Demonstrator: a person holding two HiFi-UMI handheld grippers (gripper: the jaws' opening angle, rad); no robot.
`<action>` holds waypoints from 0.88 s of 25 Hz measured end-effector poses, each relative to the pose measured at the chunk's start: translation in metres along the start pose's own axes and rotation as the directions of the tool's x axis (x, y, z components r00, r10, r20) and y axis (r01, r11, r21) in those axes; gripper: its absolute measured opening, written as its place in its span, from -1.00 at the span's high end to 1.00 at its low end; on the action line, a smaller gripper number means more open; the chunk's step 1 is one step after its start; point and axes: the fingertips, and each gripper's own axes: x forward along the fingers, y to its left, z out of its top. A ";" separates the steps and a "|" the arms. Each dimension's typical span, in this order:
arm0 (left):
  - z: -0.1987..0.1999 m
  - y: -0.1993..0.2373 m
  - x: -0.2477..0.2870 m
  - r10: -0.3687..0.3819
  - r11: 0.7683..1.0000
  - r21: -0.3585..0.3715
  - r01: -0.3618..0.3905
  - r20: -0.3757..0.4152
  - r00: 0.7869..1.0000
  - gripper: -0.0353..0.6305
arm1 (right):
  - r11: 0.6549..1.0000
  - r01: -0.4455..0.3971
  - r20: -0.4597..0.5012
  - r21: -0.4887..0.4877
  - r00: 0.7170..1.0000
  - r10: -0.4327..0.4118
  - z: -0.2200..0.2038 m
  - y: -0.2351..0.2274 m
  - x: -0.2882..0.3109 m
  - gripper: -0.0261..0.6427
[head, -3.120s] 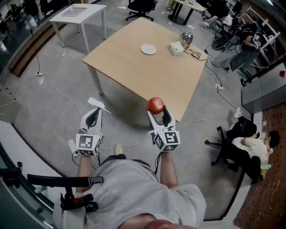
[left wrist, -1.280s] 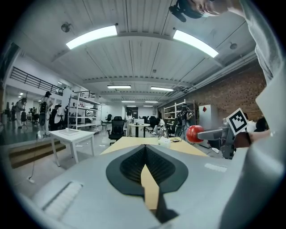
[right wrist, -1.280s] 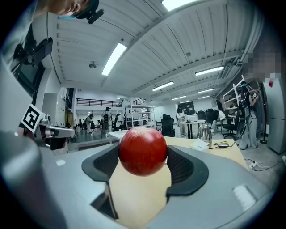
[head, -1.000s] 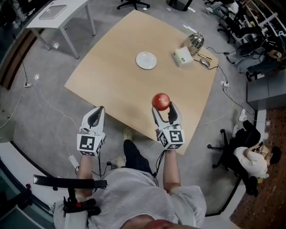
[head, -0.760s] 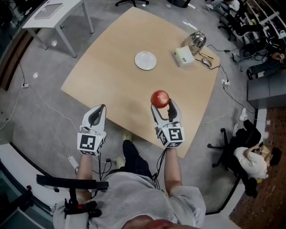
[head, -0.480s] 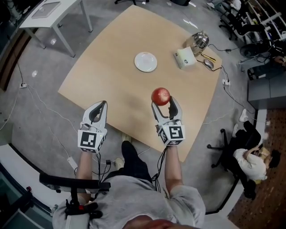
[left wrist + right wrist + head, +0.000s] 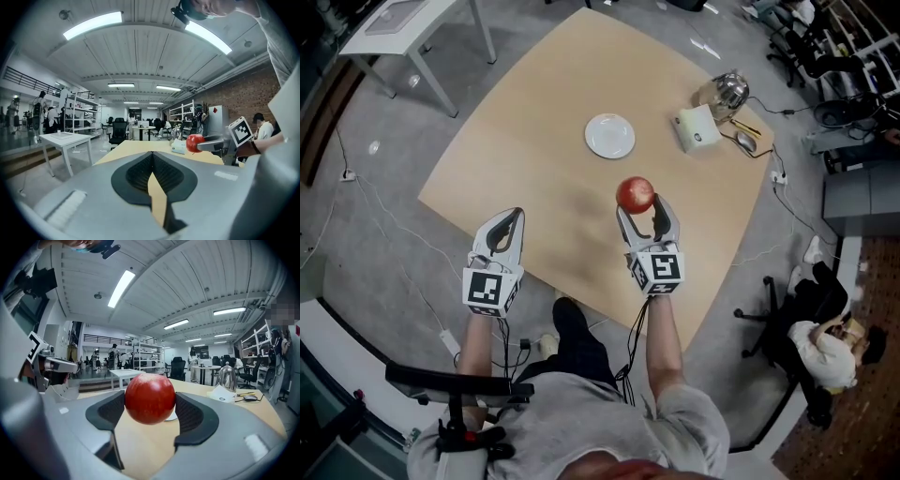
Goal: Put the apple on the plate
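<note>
A red apple (image 7: 635,194) is held above the wooden table (image 7: 534,141), with my right gripper (image 7: 640,208) shut on it. In the right gripper view the apple (image 7: 150,398) sits between the two dark pads, touching both. A small white plate (image 7: 609,136) lies farther out on the table, beyond the apple; only a sliver of the plate (image 7: 171,417) shows behind the fruit. My left gripper (image 7: 508,225) hovers over the table's near edge, shut and holding nothing. From the left gripper view, the apple (image 7: 194,143) shows off to the right.
A white box (image 7: 696,127), a metal kettle (image 7: 729,92) and a mouse (image 7: 743,141) sit at the table's far right corner. A small white table (image 7: 422,14) stands far left. A seated person (image 7: 825,347) and office chairs are at the right.
Both grippers have moved forward over the table and a little lower, toward the plate. The apple stays in the right gripper's hold.
</note>
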 end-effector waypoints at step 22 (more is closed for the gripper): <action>-0.051 0.019 0.068 -0.015 0.999 -0.043 0.011 -0.101 0.995 0.84 | 1.000 0.000 -0.112 0.026 0.994 0.003 -0.067 -0.045 0.108 -0.11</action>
